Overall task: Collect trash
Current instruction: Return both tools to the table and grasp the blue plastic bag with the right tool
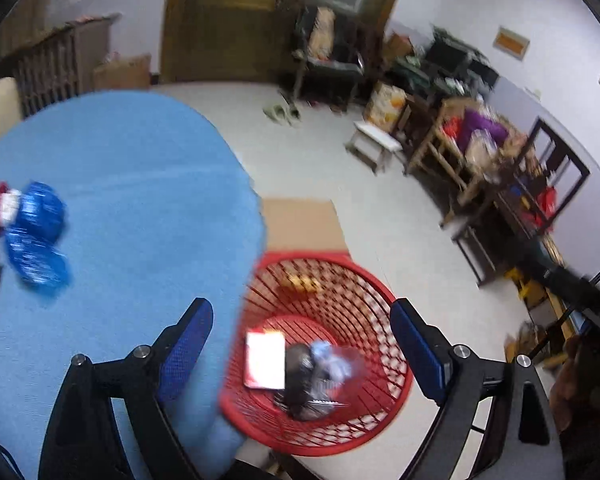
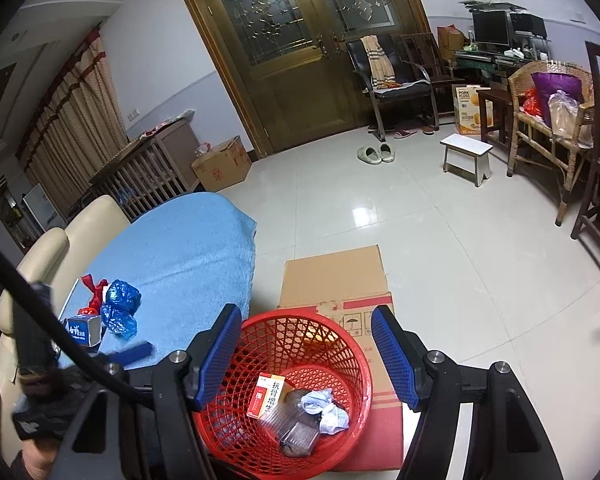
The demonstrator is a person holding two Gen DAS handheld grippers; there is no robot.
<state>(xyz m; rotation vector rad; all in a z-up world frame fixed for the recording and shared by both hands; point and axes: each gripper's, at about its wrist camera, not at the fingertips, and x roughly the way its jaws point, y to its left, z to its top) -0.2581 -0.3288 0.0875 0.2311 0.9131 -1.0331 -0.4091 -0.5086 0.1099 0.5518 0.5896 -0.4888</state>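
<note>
A red mesh basket point(image 1: 300, 258) point(image 2: 300, 314) stands on the floor beside the blue-clothed table point(image 1: 140, 160) point(image 2: 188, 248). It holds a red-and-white box point(image 1: 266, 360) point(image 2: 269, 396), a pale crumpled tissue point(image 2: 326, 406) and clear plastic. My left gripper point(image 1: 300, 336) hangs open over the basket with nothing between its fingers; its view is blurred. My right gripper point(image 2: 306, 344) also stands open above the basket, empty. Crumpled blue foil wrappers point(image 1: 36, 236) point(image 2: 120, 308), a red wrapper point(image 2: 94, 292) and a small blue-and-white carton point(image 2: 82, 330) lie on the table's left part.
Flattened cardboard point(image 2: 336, 280) lies under and behind the basket. Cream seats point(image 2: 96, 216) border the table. Across the tiled floor are slippers point(image 2: 376, 154), a white stool point(image 2: 466, 156), a wicker chair point(image 2: 548, 120) and a cardboard box point(image 2: 222, 164). A dark-sleeved hand point(image 2: 48, 400) shows at the lower left.
</note>
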